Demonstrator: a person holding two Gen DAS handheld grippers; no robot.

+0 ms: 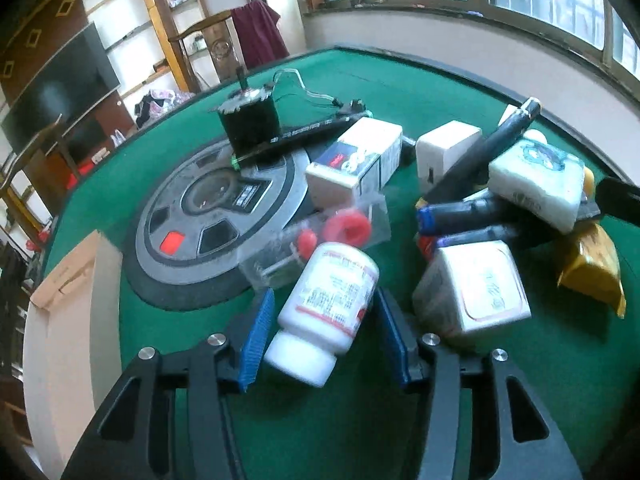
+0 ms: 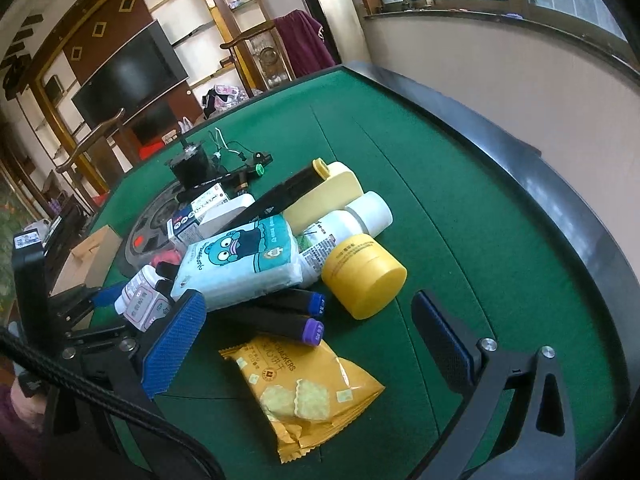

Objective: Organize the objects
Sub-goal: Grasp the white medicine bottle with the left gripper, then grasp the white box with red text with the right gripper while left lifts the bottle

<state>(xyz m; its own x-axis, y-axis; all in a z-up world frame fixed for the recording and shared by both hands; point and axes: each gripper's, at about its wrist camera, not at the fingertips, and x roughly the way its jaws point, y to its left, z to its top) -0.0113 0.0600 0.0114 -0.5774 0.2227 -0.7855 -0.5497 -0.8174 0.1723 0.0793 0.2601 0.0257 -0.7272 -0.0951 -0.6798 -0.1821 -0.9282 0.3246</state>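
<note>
A heap of household items lies on the green table (image 1: 360,80). My left gripper (image 1: 326,312) is open, its blue pads on either side of a white pill bottle (image 1: 328,308) lying with its cap toward me; the pads do not touch it. To its right lies a white box (image 1: 476,292). My right gripper (image 2: 308,340) is open wide and empty above a yellow cracker bag (image 2: 308,392). Beyond it lie two black markers (image 2: 280,316), a tissue pack with a blue cartoon (image 2: 244,260) and a yellow jar (image 2: 362,274).
A cardboard box (image 1: 68,300) stands at the table's left edge. A round grey panel (image 1: 216,216) sits in the table centre, with a black motor (image 1: 250,120), a clear bag with red parts (image 1: 332,232) and a white carton (image 1: 356,160) nearby. The table's raised black rim (image 2: 540,184) runs along the right.
</note>
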